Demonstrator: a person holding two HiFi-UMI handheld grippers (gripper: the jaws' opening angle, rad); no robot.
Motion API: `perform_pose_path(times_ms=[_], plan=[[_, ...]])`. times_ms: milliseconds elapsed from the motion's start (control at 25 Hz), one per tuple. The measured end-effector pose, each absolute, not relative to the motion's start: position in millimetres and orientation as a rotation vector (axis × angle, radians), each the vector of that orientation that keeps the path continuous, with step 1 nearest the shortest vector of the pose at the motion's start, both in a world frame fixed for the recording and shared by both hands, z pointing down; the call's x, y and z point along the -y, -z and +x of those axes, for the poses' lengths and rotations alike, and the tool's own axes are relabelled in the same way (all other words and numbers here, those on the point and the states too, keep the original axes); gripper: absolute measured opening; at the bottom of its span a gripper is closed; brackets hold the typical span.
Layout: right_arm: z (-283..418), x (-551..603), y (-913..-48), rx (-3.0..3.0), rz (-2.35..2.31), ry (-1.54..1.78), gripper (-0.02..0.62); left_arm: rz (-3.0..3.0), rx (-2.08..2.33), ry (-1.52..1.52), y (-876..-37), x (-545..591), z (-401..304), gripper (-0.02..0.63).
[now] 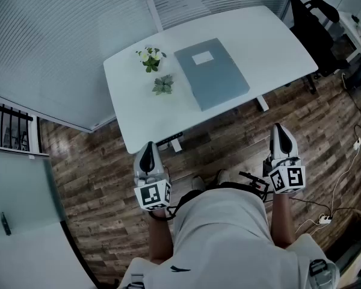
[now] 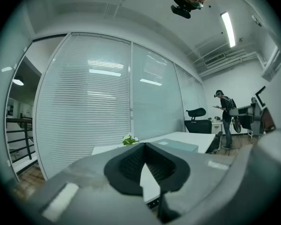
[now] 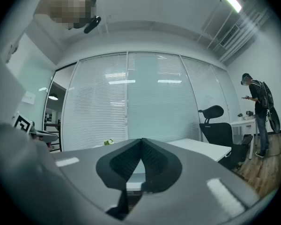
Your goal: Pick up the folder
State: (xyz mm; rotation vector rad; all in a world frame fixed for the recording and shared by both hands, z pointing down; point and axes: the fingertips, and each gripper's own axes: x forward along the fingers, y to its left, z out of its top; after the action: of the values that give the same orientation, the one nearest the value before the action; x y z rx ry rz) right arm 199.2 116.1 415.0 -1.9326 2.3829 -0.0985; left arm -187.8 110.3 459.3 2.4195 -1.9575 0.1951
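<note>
Folder point(image 1: 211, 73), grey-blue with a white label, lies flat on the white counter point(image 1: 129, 122) beside two small plants point(image 1: 150, 58). The left gripper point(image 1: 148, 151) and right gripper point(image 1: 280, 133) hang well short of it, fingers point(image 2: 129, 165) pressed together and empty, likely because the approach has not begun.
</note>
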Motion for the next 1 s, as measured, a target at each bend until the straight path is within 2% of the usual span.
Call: perform_pose_path(times_ms=[1000], plan=[[186.1,-112.6,-433.2,-2.445,-1.891,0.187,0.002,2.437,1.926,-0.21,-462.0,-105.6,-187.9,0.006]])
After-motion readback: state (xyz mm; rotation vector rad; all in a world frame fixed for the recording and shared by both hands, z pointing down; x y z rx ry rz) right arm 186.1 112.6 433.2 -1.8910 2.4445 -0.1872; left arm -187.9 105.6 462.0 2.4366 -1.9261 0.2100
